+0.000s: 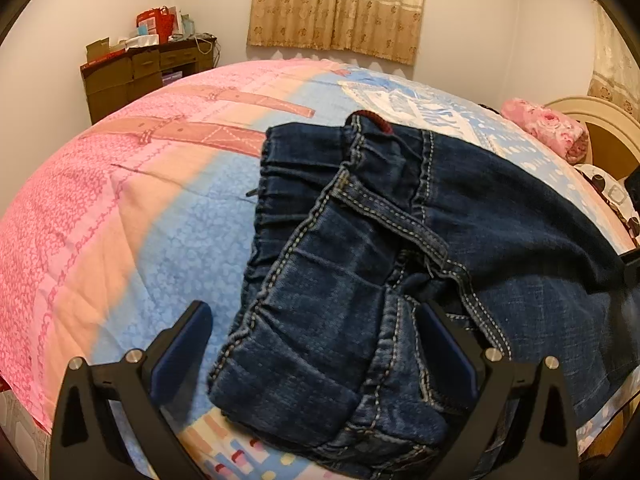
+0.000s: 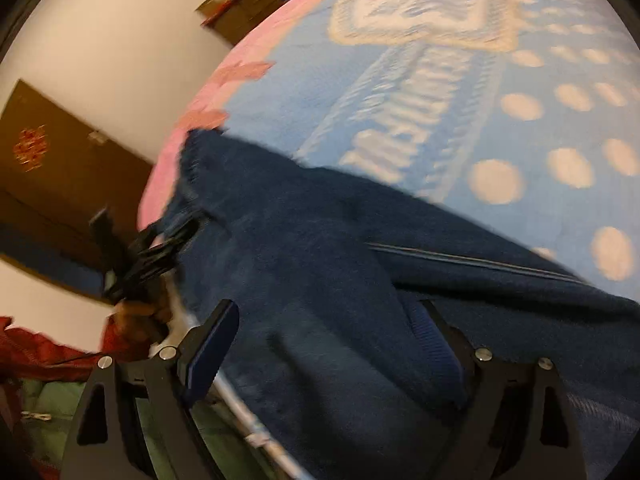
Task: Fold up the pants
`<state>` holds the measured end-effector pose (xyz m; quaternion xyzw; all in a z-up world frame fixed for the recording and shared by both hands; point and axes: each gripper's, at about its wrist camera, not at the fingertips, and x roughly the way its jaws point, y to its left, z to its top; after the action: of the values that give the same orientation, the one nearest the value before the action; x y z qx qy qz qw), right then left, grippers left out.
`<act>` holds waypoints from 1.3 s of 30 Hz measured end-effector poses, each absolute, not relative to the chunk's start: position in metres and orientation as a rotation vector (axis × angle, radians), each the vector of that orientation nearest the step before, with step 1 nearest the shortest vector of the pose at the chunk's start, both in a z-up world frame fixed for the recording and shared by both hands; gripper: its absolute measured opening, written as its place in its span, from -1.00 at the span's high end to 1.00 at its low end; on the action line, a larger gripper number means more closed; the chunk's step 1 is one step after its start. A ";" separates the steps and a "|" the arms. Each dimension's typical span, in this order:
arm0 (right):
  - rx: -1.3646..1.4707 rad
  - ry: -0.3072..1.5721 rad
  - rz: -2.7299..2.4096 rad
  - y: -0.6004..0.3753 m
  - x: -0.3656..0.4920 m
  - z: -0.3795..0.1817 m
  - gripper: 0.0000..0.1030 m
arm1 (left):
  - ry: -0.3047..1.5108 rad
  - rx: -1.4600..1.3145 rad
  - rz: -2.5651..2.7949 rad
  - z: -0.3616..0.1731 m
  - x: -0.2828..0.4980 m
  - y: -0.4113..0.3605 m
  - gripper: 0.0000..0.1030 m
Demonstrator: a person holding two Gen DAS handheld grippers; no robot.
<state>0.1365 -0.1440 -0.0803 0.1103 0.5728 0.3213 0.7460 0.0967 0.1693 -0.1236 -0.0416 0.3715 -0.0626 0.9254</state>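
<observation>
the pants [image 1: 360,264] were laid lengthwise on the bed [image 1: 120,208], waistband straddled by the released left gripper [image 1: 316,332]; the right gripper [image 2: 332,344] was spread, ungrasping, over the legs.

Warm dim indoor light, fisheye-bowed edges; right wrist view motion-blurred, left sharp

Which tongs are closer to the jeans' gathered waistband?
Left. The left tongs sit open astride the waistband end of the jeans; the right tongs hover open over a plain stretch.
</observation>
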 end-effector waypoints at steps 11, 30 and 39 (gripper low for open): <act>0.960 1.092 0.770 -0.191 0.221 -0.094 -0.87 | 0.770 -0.093 -0.123 -0.122 0.098 0.167 -1.00; 0.849 1.217 0.802 -0.185 0.204 -0.100 -0.85 | 0.771 -0.094 -0.125 -0.122 0.098 0.168 -1.00; 0.902 1.114 0.768 -0.197 0.256 -0.097 -0.77 | 0.770 -0.092 -0.127 -0.122 0.098 0.169 -1.00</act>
<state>0.2562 -0.1967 -0.0974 0.4027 0.4976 0.3431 0.6873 0.0981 0.1685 -0.1217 -0.0450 0.3751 -0.0617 0.9238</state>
